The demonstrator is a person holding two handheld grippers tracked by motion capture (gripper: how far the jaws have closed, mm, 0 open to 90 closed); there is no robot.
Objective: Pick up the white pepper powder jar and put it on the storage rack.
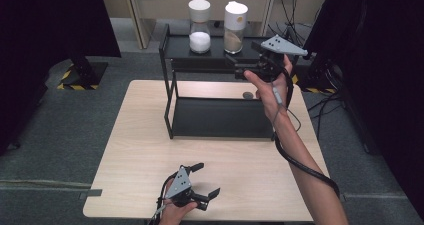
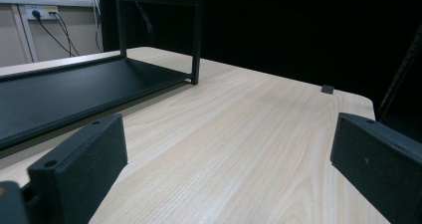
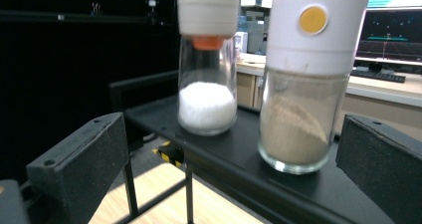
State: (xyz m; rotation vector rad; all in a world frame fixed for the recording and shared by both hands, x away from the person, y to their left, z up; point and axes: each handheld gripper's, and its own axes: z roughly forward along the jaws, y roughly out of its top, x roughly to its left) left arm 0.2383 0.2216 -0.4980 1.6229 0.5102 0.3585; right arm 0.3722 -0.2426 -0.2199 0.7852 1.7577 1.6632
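- Jaws wide on right gripper (image 1: 239,65), nothing gripped, level with the rack (image 3: 278,184) top shelf.
- Brown-powder jar (image 3: 303,84) just ahead, beside white-powder jar (image 3: 207,64); contents unidentifiable.
- Left gripper (image 1: 206,180) spread wide, idle near table (image 2: 239,149) edge.

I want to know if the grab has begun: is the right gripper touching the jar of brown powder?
Apart. The right gripper view shows the brown-powder jar ahead of the open right gripper, shelf visible between them.

Grey floor (image 1: 125,60), black curtains (image 1: 50,20)
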